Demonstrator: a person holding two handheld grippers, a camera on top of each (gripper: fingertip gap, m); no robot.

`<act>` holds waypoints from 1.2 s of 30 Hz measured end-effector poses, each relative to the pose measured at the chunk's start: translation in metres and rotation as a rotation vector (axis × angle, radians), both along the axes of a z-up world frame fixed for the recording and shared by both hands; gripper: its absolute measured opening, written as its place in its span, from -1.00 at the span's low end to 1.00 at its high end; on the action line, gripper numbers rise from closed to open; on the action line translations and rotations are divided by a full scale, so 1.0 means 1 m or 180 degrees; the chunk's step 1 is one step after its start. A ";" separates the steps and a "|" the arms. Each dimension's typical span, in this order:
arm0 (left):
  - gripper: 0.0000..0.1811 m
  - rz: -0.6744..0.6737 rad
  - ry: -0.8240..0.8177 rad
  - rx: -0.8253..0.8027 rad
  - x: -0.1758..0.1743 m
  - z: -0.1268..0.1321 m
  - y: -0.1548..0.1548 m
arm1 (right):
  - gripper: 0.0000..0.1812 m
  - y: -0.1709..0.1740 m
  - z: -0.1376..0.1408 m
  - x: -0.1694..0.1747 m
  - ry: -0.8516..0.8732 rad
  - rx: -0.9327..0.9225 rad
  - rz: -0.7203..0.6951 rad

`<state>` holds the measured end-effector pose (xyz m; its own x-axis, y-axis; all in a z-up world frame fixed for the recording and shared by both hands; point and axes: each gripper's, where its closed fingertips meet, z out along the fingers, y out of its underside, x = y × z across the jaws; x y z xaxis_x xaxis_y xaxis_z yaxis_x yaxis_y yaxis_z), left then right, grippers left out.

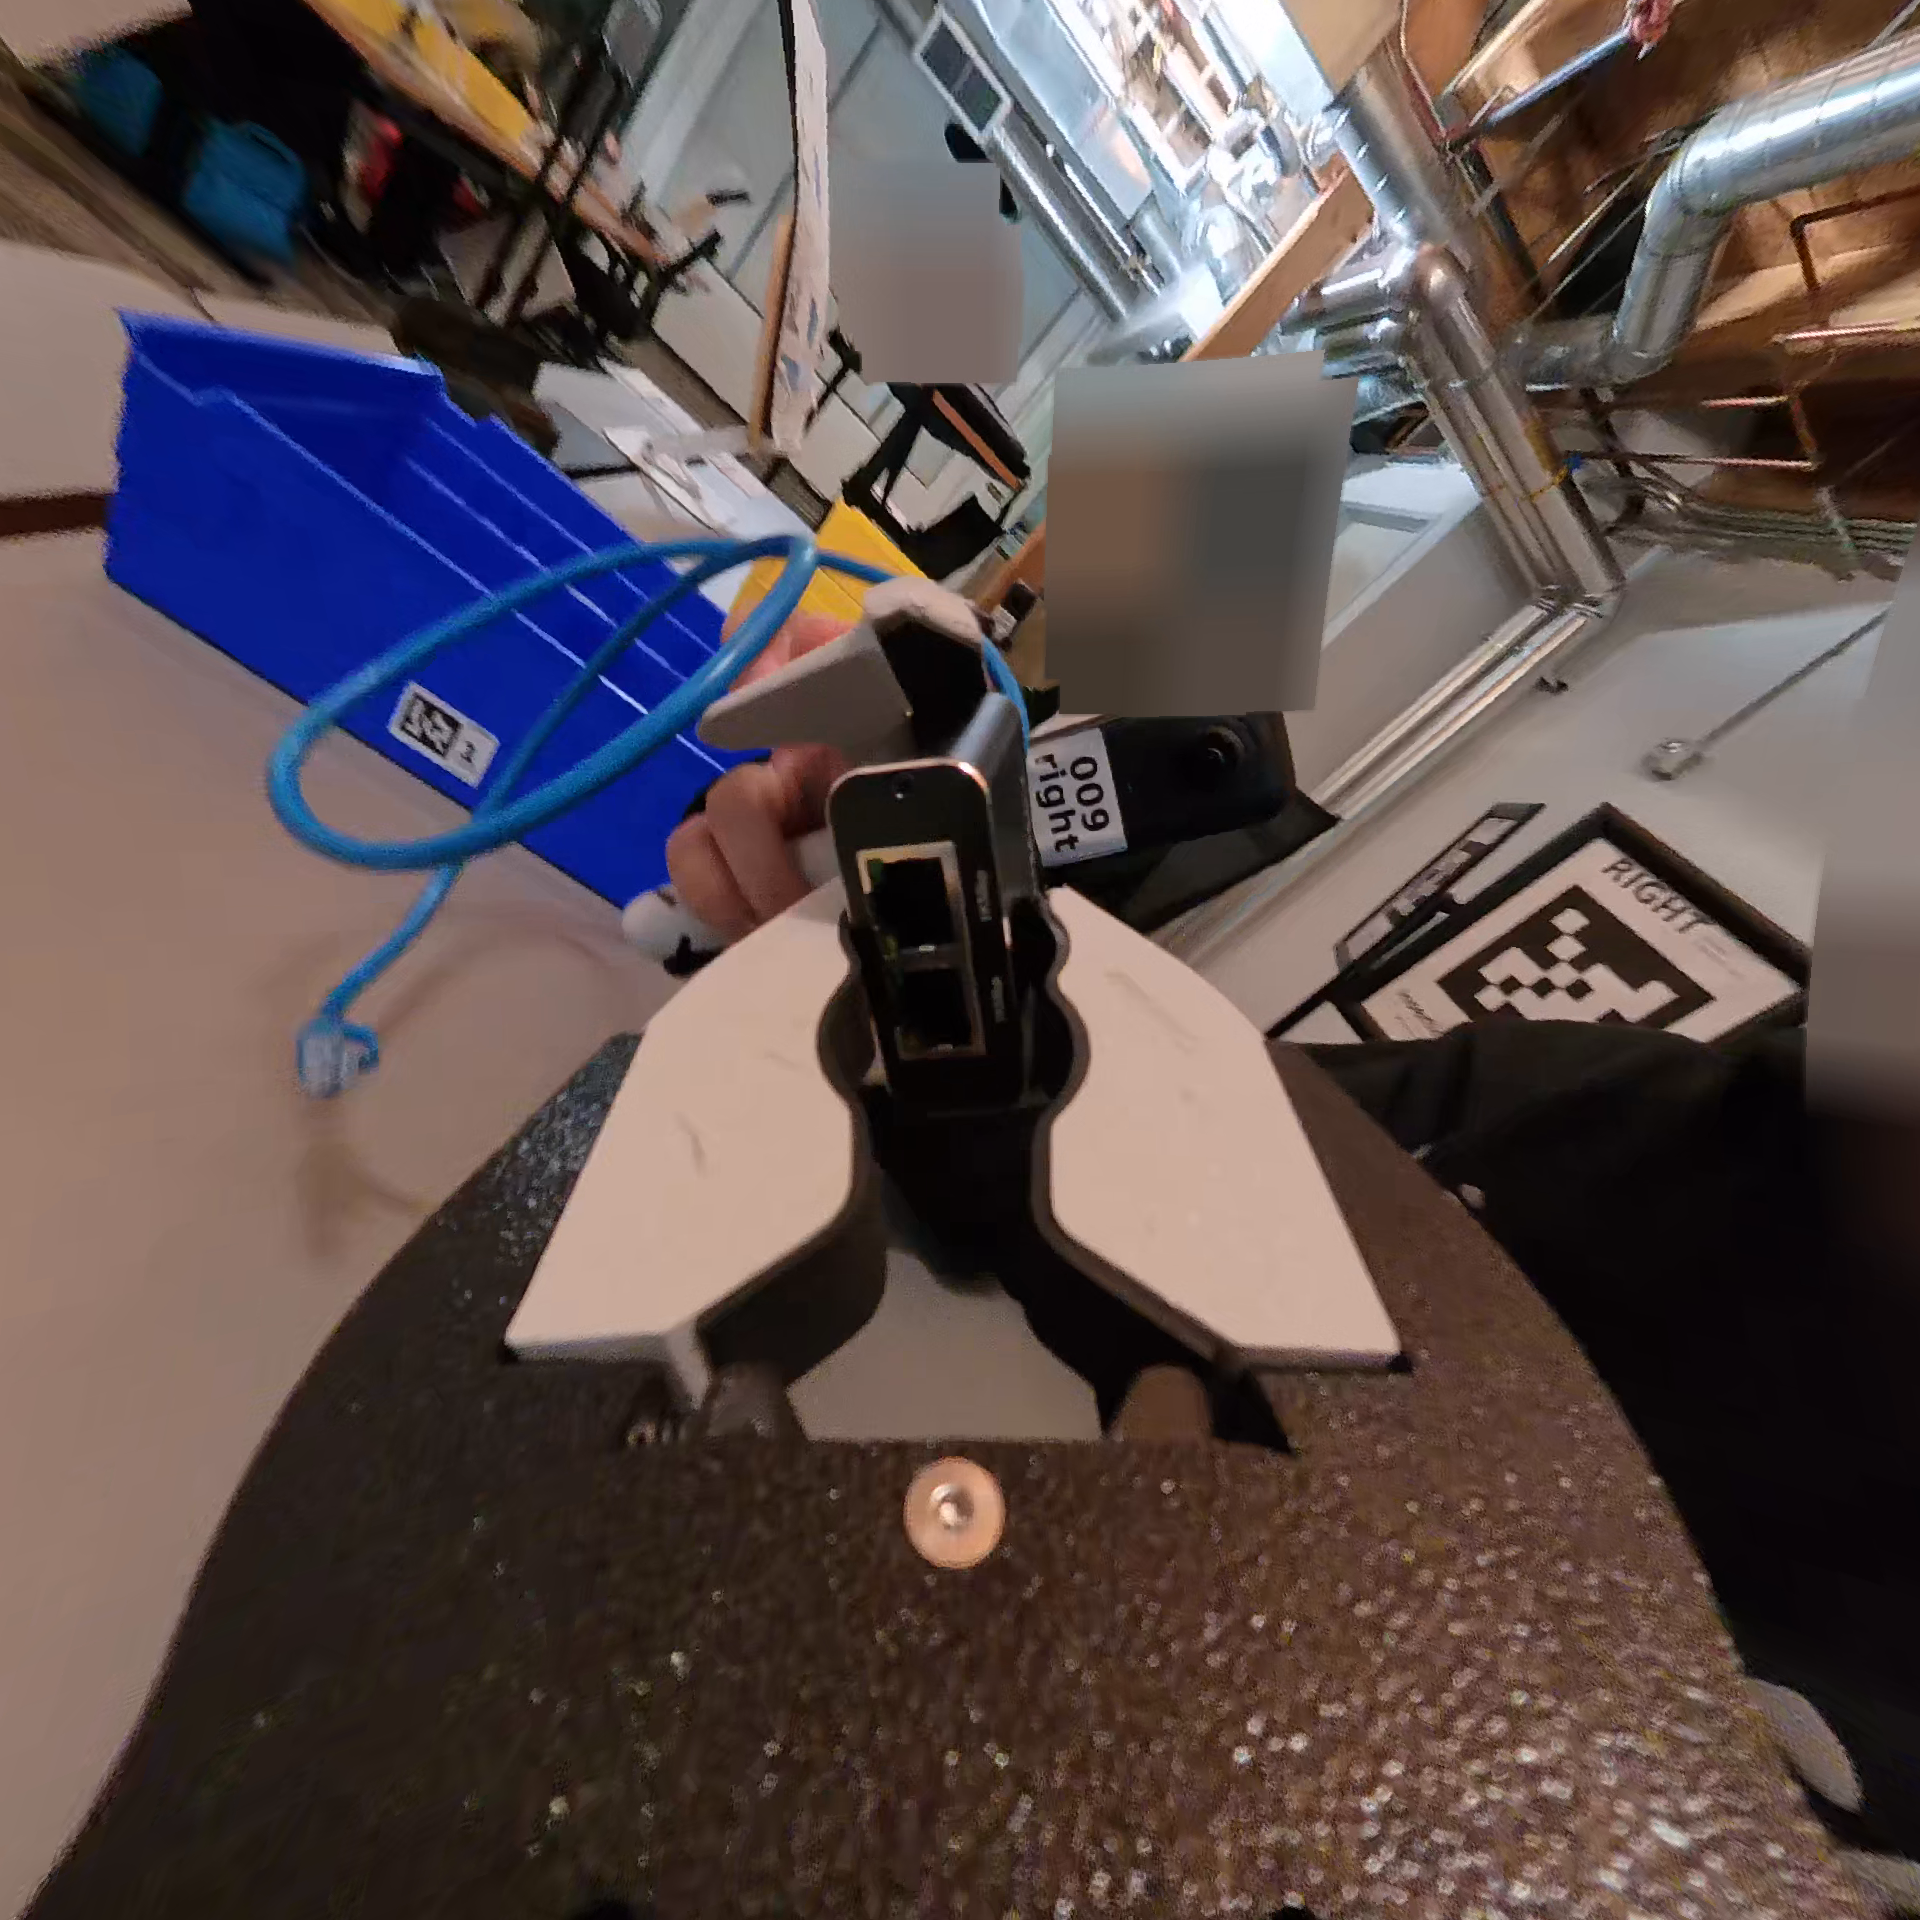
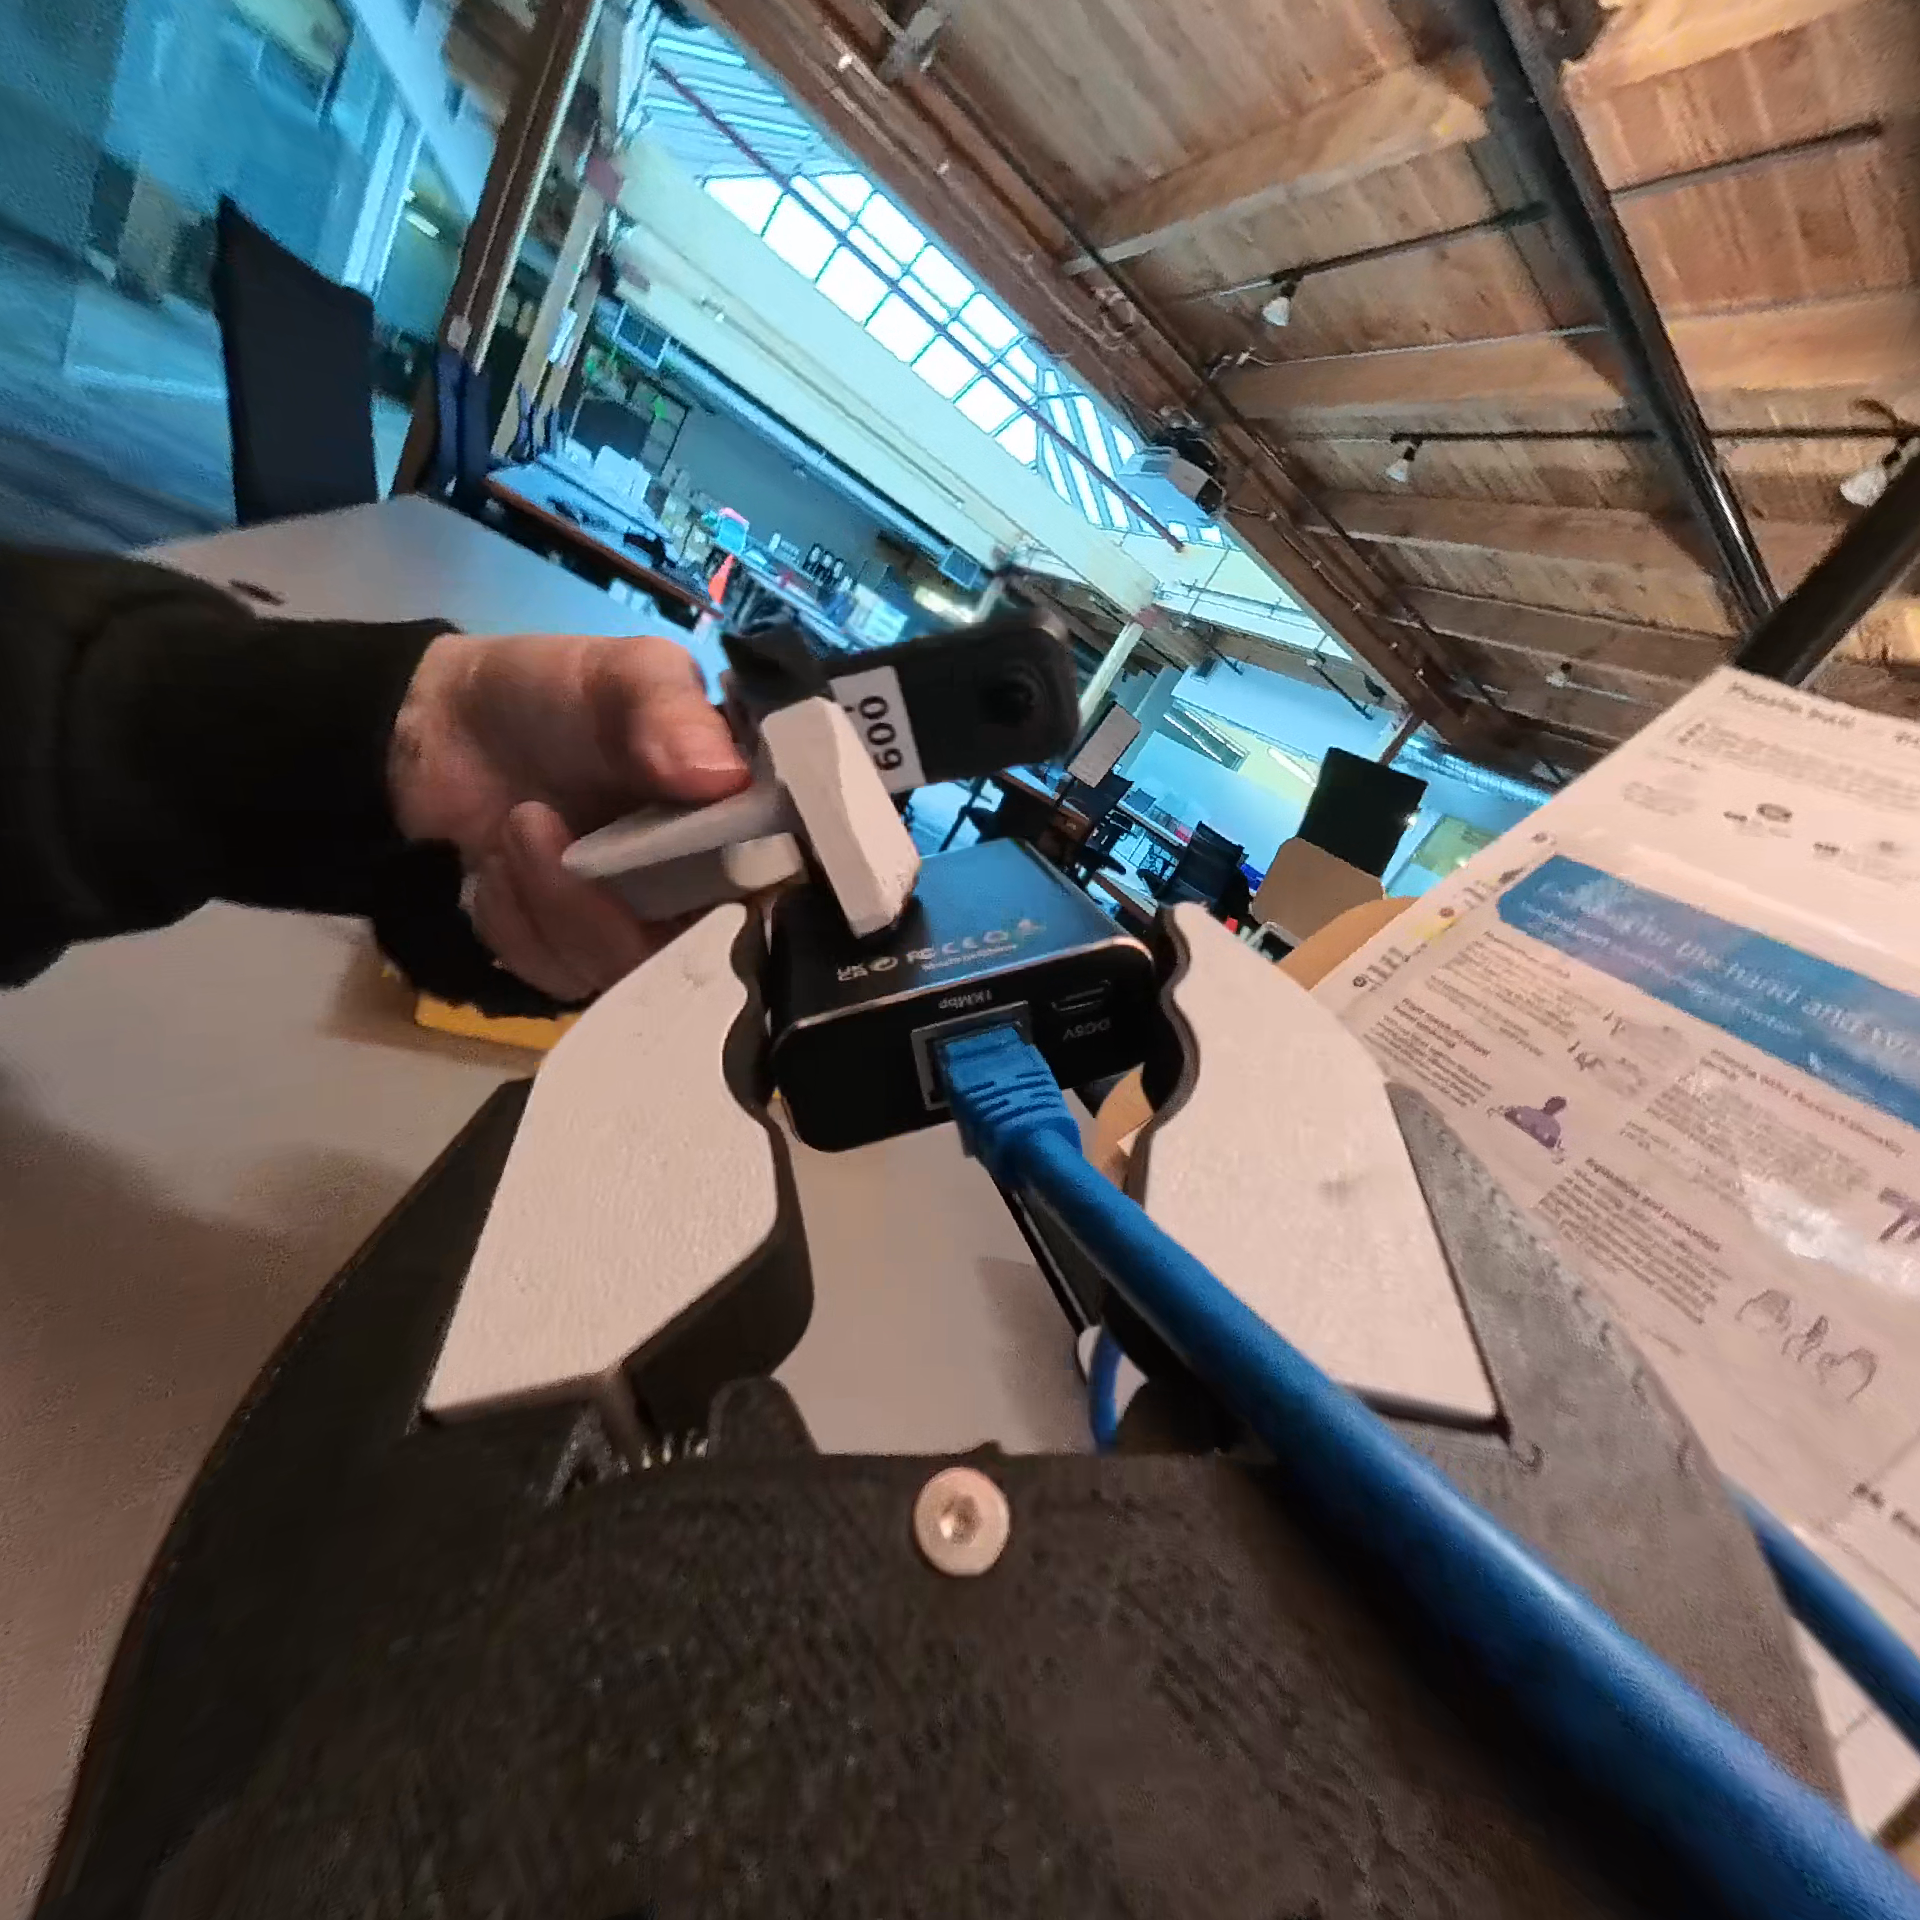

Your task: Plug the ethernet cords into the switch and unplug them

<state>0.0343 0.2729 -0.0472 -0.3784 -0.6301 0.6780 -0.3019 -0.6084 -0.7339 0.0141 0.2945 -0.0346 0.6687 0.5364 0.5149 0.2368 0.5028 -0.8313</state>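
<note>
Black metal ethernet switch (image 1: 935,935) sits pinched in the left gripper (image 1: 951,1023) jaws, 2 ports empty. Right gripper (image 2: 961,1049) jaws hold its far end, where a blue ethernet cord (image 2: 1195,1247) is plugged in.

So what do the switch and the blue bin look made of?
Switch: likely metal, dark satin finish, judging by soft sheen and crisp rounded edges; could be coated plastic. Bin: glossy moulded plastic, with uniform blue colour and moulded ribs.

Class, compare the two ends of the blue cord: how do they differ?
The plugged end sits in a port of the black switch; the free end is in nothing. The plugged end is held up in the air; the free end dangles down by the table. Both belong to one blue cord.
</note>
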 end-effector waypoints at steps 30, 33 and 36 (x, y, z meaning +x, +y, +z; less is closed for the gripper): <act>-0.74 -0.0393 0.0482 0.0064 -0.024 -0.012 -0.007 | -0.34 -0.020 -0.008 -0.015 -0.0438 0.0133 0.0333; -0.74 -0.0381 0.0489 0.0036 -0.025 -0.012 -0.007 | -0.32 -0.019 -0.006 -0.016 -0.0323 0.0203 0.0338; -0.74 -0.0422 0.0525 0.0046 -0.023 -0.014 -0.010 | -0.30 -0.008 -0.022 -0.014 -0.0715 0.0153 0.0059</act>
<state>0.0113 0.2629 -0.0613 -0.3432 -0.5924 0.7289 -0.4955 -0.5451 -0.6762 0.0003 0.2867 -0.0571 0.5245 0.5190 0.6750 0.4036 0.5465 -0.7338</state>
